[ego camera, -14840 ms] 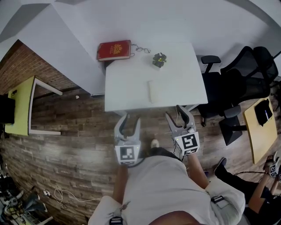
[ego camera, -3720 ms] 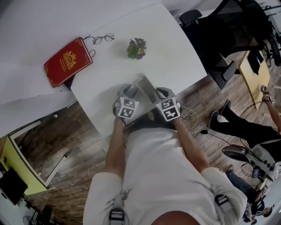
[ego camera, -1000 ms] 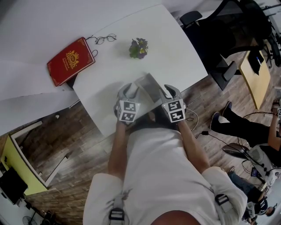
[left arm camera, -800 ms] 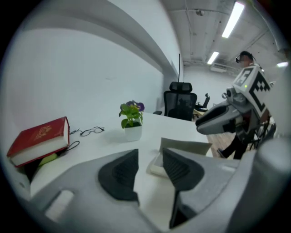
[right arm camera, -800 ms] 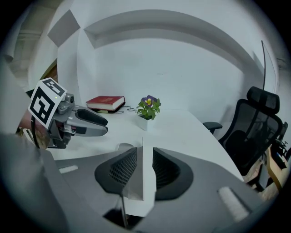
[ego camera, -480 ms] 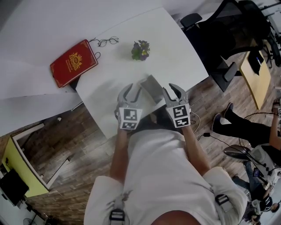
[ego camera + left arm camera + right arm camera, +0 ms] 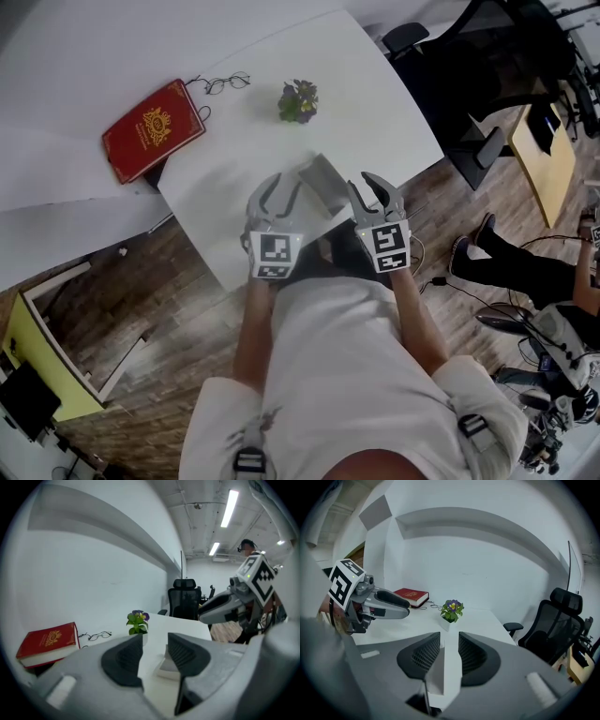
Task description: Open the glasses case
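The glasses case [image 7: 323,178] lies on the white table [image 7: 375,84] near its front edge, pale grey, with its lid raised. My left gripper [image 7: 279,187] hangs just left of it, jaws apart and empty. My right gripper [image 7: 373,186] hangs just right of it, also open. In the left gripper view the case [image 7: 165,666] shows low behind the gripper [image 7: 154,641], with the right gripper's fingers [image 7: 220,609] beyond. The right gripper view shows the case [image 7: 440,677] through the gap of the gripper [image 7: 450,641], not touched by the pads.
A red book [image 7: 153,128] overhangs the table's far left corner, with spectacles [image 7: 225,82] beside it and a small potted plant [image 7: 298,100] behind the case. Black office chairs [image 7: 506,75] stand to the right. Another person's legs [image 7: 525,272] show on the wooden floor.
Both grippers have lifted up and drawn back from the case, which stays on the table with its lid raised. Their jaws now stand clear of it.
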A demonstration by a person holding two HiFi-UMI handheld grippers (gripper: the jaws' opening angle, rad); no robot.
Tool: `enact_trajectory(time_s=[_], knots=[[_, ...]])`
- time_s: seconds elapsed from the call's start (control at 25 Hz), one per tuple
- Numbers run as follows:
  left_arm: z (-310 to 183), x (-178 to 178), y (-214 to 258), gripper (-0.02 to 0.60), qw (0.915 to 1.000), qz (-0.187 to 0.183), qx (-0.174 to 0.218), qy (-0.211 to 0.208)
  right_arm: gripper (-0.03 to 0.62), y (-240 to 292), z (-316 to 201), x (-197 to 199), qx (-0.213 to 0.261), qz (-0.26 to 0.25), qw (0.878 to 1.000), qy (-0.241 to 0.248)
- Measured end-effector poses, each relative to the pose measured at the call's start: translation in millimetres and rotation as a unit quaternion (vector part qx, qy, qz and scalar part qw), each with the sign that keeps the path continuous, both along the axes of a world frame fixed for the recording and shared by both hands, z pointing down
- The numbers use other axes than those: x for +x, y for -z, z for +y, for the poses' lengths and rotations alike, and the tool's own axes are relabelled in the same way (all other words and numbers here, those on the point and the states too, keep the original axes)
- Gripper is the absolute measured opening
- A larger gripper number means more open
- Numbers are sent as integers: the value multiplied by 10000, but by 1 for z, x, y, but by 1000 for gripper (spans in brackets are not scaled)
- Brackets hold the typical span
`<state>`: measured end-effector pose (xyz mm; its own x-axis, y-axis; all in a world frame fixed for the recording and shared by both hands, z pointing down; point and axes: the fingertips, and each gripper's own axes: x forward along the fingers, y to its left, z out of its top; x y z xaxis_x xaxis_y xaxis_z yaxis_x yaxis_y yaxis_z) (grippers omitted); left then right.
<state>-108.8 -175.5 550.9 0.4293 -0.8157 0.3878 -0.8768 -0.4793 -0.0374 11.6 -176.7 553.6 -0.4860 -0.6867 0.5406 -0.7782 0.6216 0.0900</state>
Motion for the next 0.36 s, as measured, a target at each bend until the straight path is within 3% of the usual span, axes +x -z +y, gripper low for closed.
enact_trajectory(time_s=[0.36], knots=[[9, -1, 8, 164, 9999, -46, 30, 113, 109, 6, 4, -2, -11, -76, 9999, 117]])
